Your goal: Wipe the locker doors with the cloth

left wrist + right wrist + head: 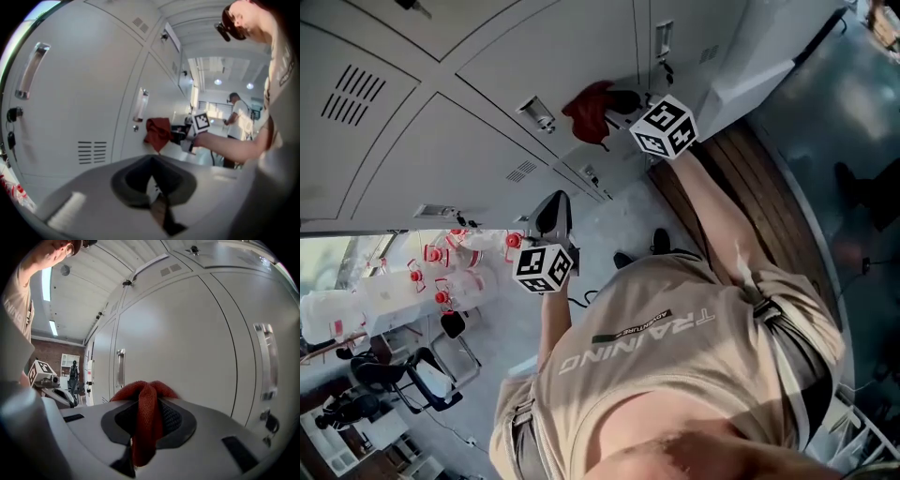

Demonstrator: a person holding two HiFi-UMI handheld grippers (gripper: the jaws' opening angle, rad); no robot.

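The cloth (pixel 146 418) is a coarse, ribbed red weave, matt and soft-looking, bunched between the dark textured pads (pixel 174 420) of the right tool (pixel 149 437), whose shell is smooth matt grey plastic. The locker doors (pixel 187 343) are smooth painted metal in pale grey with a faint satin sheen, their handles (pixel 266 359) bright polished metal. A brown plank (pixel 741 178) beside the lockers shows matt wood grain.

Person, centre to bottom of the head view:
- beige short-sleeved T-shirt (pixel 675 352) with white "TRAINING" lettering
- grey buckled straps (pixel 761 306) at the shoulders
- dark shoes (pixel 660 242)

Left gripper (pixel 551 214), mid-left: grey housing, left marker cube (pixel 544 267) in white with black squares.

Right gripper (pixel 619 101), top centre: same build, right marker cube (pixel 664 127).
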